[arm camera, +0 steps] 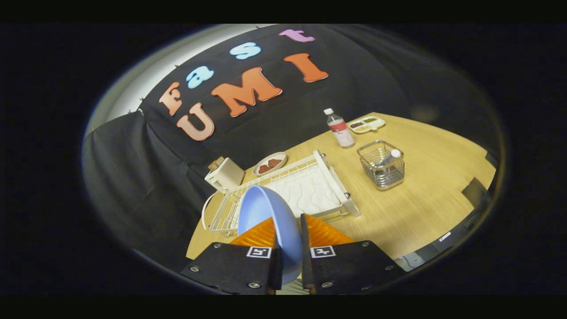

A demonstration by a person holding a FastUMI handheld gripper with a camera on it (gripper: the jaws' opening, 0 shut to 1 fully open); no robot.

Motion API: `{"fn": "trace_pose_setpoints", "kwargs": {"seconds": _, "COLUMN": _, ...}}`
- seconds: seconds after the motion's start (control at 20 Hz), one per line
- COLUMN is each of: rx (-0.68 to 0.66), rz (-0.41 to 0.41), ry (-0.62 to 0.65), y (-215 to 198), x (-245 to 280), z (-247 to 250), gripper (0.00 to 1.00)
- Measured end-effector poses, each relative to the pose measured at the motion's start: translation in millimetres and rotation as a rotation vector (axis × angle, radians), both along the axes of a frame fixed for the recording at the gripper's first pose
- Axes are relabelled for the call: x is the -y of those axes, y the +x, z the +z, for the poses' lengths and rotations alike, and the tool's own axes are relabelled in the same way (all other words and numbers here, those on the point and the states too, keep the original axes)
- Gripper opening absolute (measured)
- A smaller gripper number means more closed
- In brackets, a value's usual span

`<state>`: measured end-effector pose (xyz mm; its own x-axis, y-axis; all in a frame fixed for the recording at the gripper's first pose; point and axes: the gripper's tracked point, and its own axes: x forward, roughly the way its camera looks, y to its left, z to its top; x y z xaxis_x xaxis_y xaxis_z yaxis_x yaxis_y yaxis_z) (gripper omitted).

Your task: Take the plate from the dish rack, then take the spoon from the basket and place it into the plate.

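Gripper view: plate (266, 217) clamped edge-on in the gripper (289, 241), lifted over the dish rack (330, 177)
Step one looks nearly done; next the plate needs setting flat on the table (425, 199), then the spoon (390, 157) fetched from the basket (382, 170) beyond

Pale blue plate (266, 217), plain, clamped between orange ribbed fingers (261, 232) of gripper (289, 235), black bodied with small black-and-white square markers. White wire dish rack (283, 188) just beyond plate, with white quilted mat inside. Light wood-grain table (425, 195) beneath. Right of rack: silver wire basket (382, 165) with a white-tipped spoon (390, 156); clear bottle (340, 127), white cap, red label; white tray (366, 124) with green and brown fillings. Behind rack: cream toaster (224, 173); pale dish (270, 164) of reddish-brown pieces.
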<state>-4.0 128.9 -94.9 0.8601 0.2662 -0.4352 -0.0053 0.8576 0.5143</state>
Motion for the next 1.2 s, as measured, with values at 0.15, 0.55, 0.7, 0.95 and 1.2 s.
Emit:
{"fn": "trace_pose_setpoints", "kwargs": {"seconds": 0.15, "rx": -0.005, "rz": -0.015, "ry": 0.072, "y": -10.4, "x": 4.5, "z": -22.8, "gripper": 0.17}}
{"fn": "trace_pose_setpoints", "kwargs": {"seconds": 0.55, "rx": -0.08, "rz": -0.051, "ry": 0.201, "y": -18.5, "x": 1.2, "z": -91.3, "gripper": 0.17}}
{"fn": "trace_pose_setpoints", "kwargs": {"seconds": 0.7, "rx": -0.111, "rz": -0.045, "ry": 0.293, "y": -20.7, "x": -5.6, "z": -107.0, "gripper": 0.17}}
{"fn": "trace_pose_setpoints", "kwargs": {"seconds": 0.95, "rx": -0.127, "rz": -0.045, "ry": 0.295, "y": -18.9, "x": -8.2, "z": -126.5, "gripper": 0.17}}
{"fn": "trace_pose_setpoints", "kwargs": {"seconds": 1.2, "rx": -0.111, "rz": -0.04, "ry": 0.303, "y": -13.4, "x": -10.1, "z": -118.4, "gripper": 0.24}}
